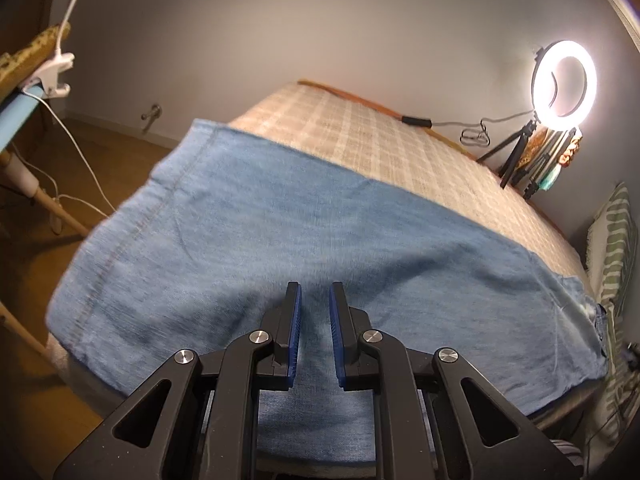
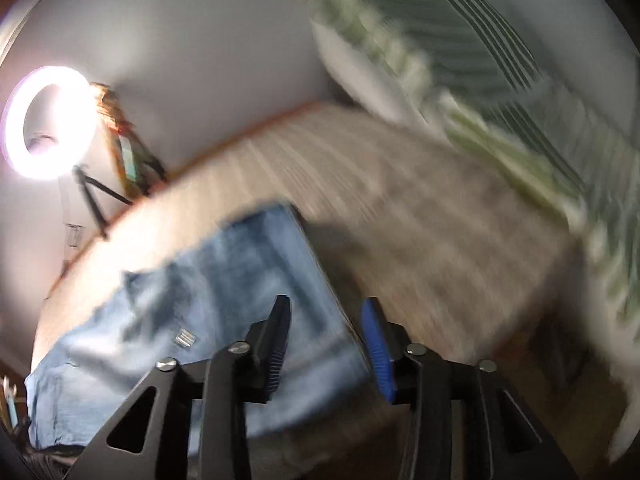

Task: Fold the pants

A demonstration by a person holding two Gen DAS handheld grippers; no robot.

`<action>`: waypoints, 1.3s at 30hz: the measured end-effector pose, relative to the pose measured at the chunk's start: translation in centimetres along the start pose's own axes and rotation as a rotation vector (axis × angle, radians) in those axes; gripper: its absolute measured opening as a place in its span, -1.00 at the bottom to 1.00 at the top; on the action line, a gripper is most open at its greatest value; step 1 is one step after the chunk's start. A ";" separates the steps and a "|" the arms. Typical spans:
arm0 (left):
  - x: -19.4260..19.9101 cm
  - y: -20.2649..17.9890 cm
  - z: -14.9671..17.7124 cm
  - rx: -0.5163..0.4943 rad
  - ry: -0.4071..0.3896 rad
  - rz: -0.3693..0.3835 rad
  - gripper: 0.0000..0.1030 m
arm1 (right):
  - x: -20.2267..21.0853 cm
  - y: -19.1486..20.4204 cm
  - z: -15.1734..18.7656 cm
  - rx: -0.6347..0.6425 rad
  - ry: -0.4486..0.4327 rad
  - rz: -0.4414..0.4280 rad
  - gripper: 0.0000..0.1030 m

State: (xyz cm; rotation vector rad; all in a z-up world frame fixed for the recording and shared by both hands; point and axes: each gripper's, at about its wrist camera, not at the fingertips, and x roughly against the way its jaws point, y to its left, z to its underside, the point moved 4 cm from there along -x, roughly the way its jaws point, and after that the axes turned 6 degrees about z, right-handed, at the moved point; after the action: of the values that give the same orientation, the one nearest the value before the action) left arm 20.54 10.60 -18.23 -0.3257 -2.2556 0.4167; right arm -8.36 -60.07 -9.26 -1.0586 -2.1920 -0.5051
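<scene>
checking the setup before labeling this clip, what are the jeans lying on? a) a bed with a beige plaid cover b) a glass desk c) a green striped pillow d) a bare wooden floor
a, the jeans lie spread flat over the beige plaid cover of the bed, with the wooden floor off to the side and the green striped pillow beyond the edge of the denim.

Ring light [image 1: 564, 80] glare; right view perhaps motion-blurred.
</scene>
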 end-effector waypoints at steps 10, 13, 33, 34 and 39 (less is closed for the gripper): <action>-1.2 -0.1 0.8 -0.005 -0.017 -0.031 -0.76 | -4.9 12.7 -4.5 0.298 0.071 -0.323 0.27; -1.3 -0.3 0.8 -0.025 -0.018 -0.041 -0.75 | -8.2 16.0 -4.4 0.405 0.136 -0.348 0.27; -1.4 -0.4 0.8 -0.018 -0.043 -0.049 -0.73 | -14.1 24.1 0.1 0.784 0.275 -0.383 -0.88; -1.4 -0.4 0.8 -0.019 -0.043 -0.049 -0.73 | -13.5 24.4 0.1 0.802 0.244 -0.360 -0.92; -1.5 -0.5 0.8 -0.029 -0.043 -0.056 -0.73 | -12.6 24.6 -1.9 0.844 0.107 -0.234 -1.00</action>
State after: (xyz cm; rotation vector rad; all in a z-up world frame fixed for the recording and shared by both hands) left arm 20.85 9.46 -19.52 -0.2703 -2.3086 0.3650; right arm 17.81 -53.30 -15.13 -0.3142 -2.1066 0.2679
